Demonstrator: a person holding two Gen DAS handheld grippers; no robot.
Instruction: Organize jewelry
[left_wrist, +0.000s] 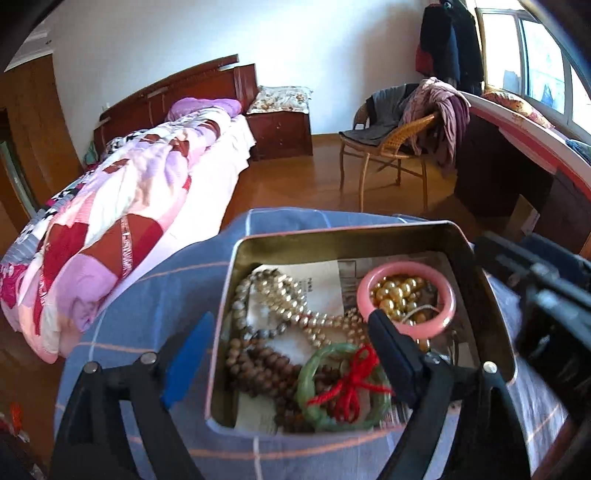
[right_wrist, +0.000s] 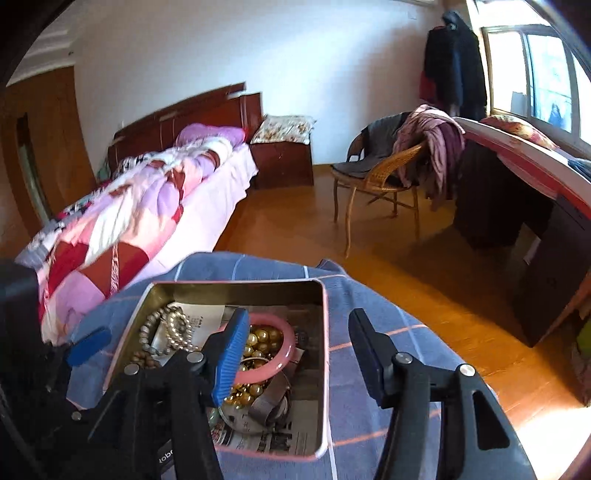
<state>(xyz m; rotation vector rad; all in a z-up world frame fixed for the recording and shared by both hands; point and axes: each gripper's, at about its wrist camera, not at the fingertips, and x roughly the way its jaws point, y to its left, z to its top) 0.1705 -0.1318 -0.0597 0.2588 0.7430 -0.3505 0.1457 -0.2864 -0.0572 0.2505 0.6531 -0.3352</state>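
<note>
Metal tin, rectangular with rounded corners, on checked blue cloth; near edge partly hidden by my tongs. Contents tangled: pink bangle ringing gold pearls, green bangle with red cord, brown wooden beads. My left tongs gape wide, empty; right tongs half-open, empty, angled down.
</note>
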